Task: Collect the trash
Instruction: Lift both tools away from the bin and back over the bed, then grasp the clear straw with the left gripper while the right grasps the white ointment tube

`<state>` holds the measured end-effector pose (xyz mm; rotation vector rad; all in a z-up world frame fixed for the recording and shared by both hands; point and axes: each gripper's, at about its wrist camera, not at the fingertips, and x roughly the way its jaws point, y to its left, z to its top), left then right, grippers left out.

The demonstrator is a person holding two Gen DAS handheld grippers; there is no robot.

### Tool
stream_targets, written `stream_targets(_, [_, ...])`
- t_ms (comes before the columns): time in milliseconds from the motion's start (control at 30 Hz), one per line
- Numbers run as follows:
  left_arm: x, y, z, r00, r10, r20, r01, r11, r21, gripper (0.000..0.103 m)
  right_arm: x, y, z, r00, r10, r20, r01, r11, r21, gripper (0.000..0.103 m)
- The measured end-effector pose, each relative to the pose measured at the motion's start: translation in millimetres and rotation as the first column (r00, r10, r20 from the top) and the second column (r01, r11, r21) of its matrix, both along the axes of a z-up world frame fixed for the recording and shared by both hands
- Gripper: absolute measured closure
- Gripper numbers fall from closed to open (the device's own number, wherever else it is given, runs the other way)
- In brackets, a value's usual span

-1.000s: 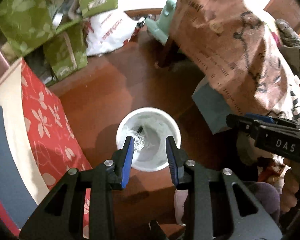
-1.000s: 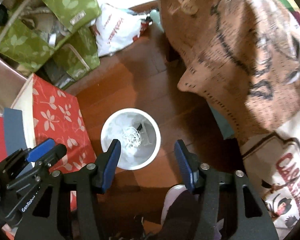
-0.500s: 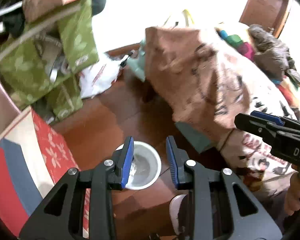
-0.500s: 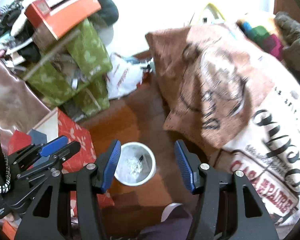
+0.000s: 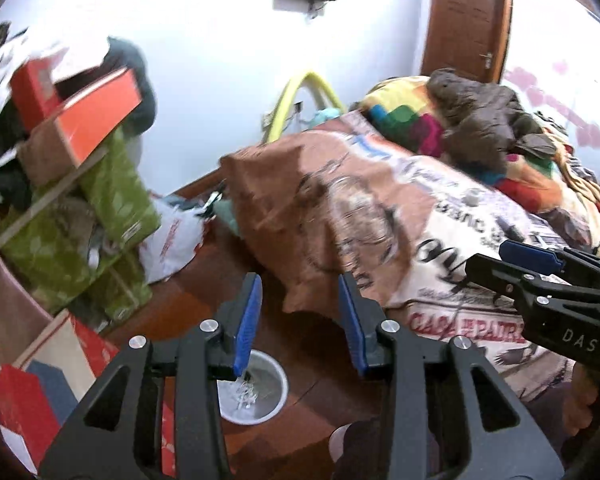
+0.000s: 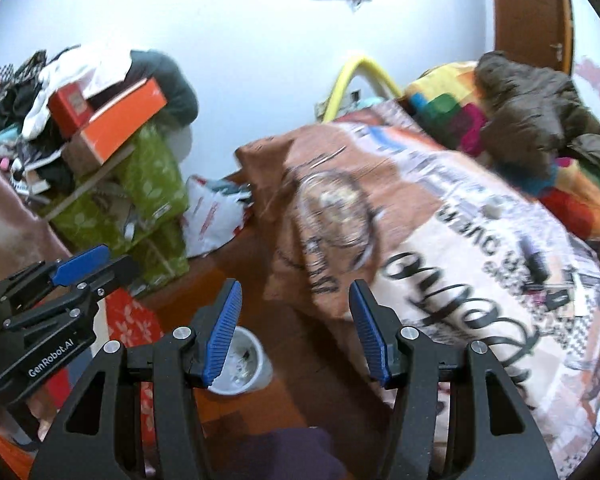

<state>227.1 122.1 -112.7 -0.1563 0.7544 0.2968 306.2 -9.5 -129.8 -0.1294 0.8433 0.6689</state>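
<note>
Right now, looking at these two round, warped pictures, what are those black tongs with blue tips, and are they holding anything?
They are two hand-held grabbers; a person carries one in each hand, no robot arm. Each has a wide-angle camera looking along its fingers, hence the warping. One picture comes from the left gripper, the other from the right gripper; each also glimpses its neighbour at the side. Both jaws stand open and hold nothing. Below, on the wooden floor, sits a white bin with scraps inside. Beside it is a bed with a printed blanket.

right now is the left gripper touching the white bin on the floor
Apart. In the right wrist view the left gripper hangs well above the floor, while the white bin stands on the wood below; its jaws hold nothing.
</note>
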Motion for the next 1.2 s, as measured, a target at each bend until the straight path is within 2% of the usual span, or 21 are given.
stream_targets(100, [12.2,-25.5,13.6,0.999,-0.047,0.024,0.047,0.999,0.001,0.064,3.1,-21.8,10.8,0.999,-0.035,0.036,0.035,0.999,-0.002,0.051])
stream_targets(233, [22.0,-57.3,26.9,0.994,-0.088,0.067,0.087,0.996,0.016,0.054,7.4,-59.3,21.3,0.991,-0.1,0.094,0.102,0.995,-0.008,0.033])
stream_targets(267, [25.9,-64.3,28.4,0.992,-0.101,0.072,0.1,0.995,0.018,0.054,8.5,-69.5,23.7,0.987,-0.119,0.111,0.12,0.993,-0.005,0.031])
stream_targets(400, [50.9,-96.5,30.2,0.984,-0.169,0.062,0.168,0.986,0.01,0.052,16.5,-108.1,29.1,0.971,-0.179,0.158,0.184,0.983,-0.019,0.03])
stream_targets(500, [66.4,-121.2,28.7,0.977,-0.208,0.048,0.208,0.978,0.008,0.042,28.8,-140.6,24.8,0.962,-0.224,0.158,0.232,0.972,-0.03,0.029])
stream_targets(567, [80.2,-137.8,25.6,0.968,-0.246,0.044,0.247,0.969,-0.019,0.037,38.5,-160.0,19.7,0.956,-0.251,0.152,0.261,0.964,-0.047,0.029])
stream_targets(767, [126.1,-176.9,5.3,0.948,-0.318,-0.002,0.317,0.946,-0.072,0.037,65.2,-217.8,-2.4,0.927,-0.351,0.131,0.364,0.926,-0.099,0.029])
stream_targets(833, [141.3,-188.0,-5.0,0.937,-0.348,-0.026,0.344,0.933,-0.102,0.037,73.1,-237.4,-10.7,0.915,-0.383,0.123,0.397,0.91,-0.117,0.029])
stream_targets(900, [156.8,-201.8,-16.6,0.909,-0.412,-0.058,0.403,0.907,-0.119,0.037,80.2,-254.0,-19.6,0.908,-0.405,0.112,0.417,0.899,-0.132,0.029])
stream_targets(1067, [190.4,-238.5,-48.2,0.862,-0.492,-0.123,0.485,0.871,-0.08,0.037,98.4,-277.7,-41.7,0.899,-0.423,0.119,0.438,0.88,-0.186,0.029])
stream_targets(1200, [216.9,-263.4,-70.7,0.829,-0.536,-0.16,0.527,0.844,-0.096,0.037,113.1,-293.0,-58.0,0.899,-0.427,0.098,0.438,0.877,-0.197,0.029])
